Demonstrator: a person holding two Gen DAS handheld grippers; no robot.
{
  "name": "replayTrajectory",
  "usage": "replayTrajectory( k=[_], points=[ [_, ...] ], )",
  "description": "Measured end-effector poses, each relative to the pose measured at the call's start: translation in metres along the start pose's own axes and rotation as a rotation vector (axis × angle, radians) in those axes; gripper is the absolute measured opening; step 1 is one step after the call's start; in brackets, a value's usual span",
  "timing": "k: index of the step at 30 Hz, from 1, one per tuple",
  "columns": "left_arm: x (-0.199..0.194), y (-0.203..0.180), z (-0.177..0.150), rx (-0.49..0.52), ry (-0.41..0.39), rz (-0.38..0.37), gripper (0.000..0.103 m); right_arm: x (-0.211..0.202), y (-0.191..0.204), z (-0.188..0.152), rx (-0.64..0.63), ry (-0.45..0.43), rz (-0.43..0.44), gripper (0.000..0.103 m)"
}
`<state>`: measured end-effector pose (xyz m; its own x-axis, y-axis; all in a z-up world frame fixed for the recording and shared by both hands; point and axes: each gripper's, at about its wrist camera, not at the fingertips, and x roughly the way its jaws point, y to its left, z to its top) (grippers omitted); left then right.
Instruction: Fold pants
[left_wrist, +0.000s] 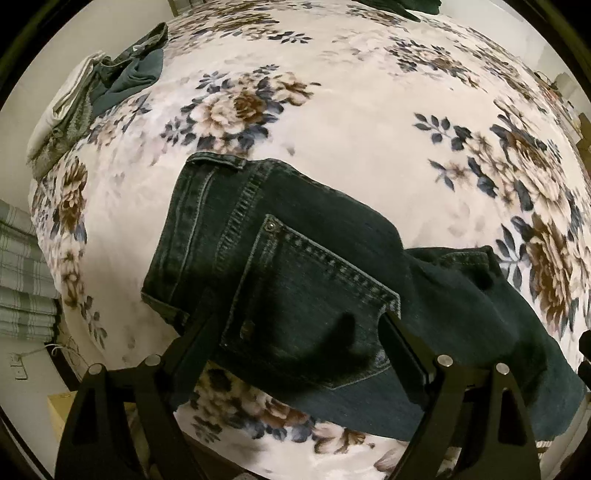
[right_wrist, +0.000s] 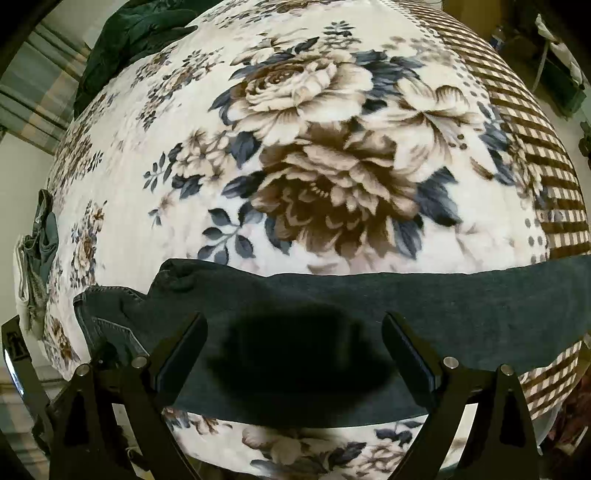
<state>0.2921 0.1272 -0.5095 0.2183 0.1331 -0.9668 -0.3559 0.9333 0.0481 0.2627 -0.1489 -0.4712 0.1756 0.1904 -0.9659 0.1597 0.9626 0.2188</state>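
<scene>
Dark blue jeans (left_wrist: 295, 266) lie flat on a floral blanket (left_wrist: 351, 129), folded lengthwise with a back pocket up. In the left wrist view the waistband end is at the upper left and the legs run off to the lower right. My left gripper (left_wrist: 295, 321) is open and hovers over the back pocket, holding nothing. In the right wrist view the jeans' leg (right_wrist: 443, 306) runs as a dark band across the blanket (right_wrist: 332, 147). My right gripper (right_wrist: 295, 325) is open above the leg, holding nothing.
A pile of grey-green and white clothes (left_wrist: 96, 92) lies at the blanket's far left edge; it also shows in the right wrist view (right_wrist: 40, 251). A dark green garment (right_wrist: 129, 40) lies at the far corner. The blanket's checked border (right_wrist: 535, 155) runs along the right.
</scene>
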Motion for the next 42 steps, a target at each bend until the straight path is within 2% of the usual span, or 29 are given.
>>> replayTrajectory(
  k=[13, 19, 21, 23, 26, 30, 31, 32, 33, 34, 37, 42],
  points=[
    [0.007, -0.003, 0.005, 0.006, 0.007, 0.010, 0.088, 0.004, -0.001, 0.007, 0.007, 0.020, 0.018, 0.097],
    [0.036, 0.003, 0.014, 0.017, 0.032, 0.060, 0.088, 0.048, 0.038, 0.038, -0.045, 0.117, 0.141, 0.096],
    [0.047, 0.009, 0.015, 0.006, 0.058, 0.062, 0.088, 0.071, 0.057, 0.050, -0.069, 0.173, 0.172, 0.091],
    [0.057, 0.016, 0.013, -0.008, 0.078, 0.058, 0.088, 0.089, 0.079, 0.062, -0.100, 0.235, 0.220, 0.078],
    [0.062, 0.023, 0.008, -0.021, 0.089, 0.049, 0.094, 0.108, 0.102, 0.069, -0.122, 0.320, 0.273, 0.071],
    [0.064, 0.029, 0.002, -0.033, 0.099, 0.042, 0.095, 0.145, 0.109, 0.067, -0.014, 0.451, 0.286, 0.071],
    [0.063, 0.030, 0.001, -0.036, 0.104, 0.040, 0.095, 0.152, 0.109, 0.066, 0.006, 0.467, 0.280, 0.060],
    [0.064, 0.030, 0.000, -0.038, 0.107, 0.037, 0.095, 0.158, 0.109, 0.065, 0.022, 0.477, 0.255, 0.035],
    [0.063, 0.031, -0.001, -0.039, 0.110, 0.034, 0.095, 0.160, 0.109, 0.064, 0.029, 0.472, 0.224, 0.023],
    [0.063, 0.032, -0.002, -0.039, 0.112, 0.031, 0.095, 0.160, 0.110, 0.062, 0.032, 0.476, 0.240, 0.016],
    [0.062, 0.036, -0.009, -0.033, 0.113, 0.026, 0.095, 0.151, 0.111, 0.062, 0.060, 0.453, 0.246, 0.008],
    [0.061, 0.044, -0.018, -0.042, 0.117, 0.010, 0.095, 0.132, 0.117, 0.079, 0.100, 0.375, 0.253, 0.007]
  ],
)
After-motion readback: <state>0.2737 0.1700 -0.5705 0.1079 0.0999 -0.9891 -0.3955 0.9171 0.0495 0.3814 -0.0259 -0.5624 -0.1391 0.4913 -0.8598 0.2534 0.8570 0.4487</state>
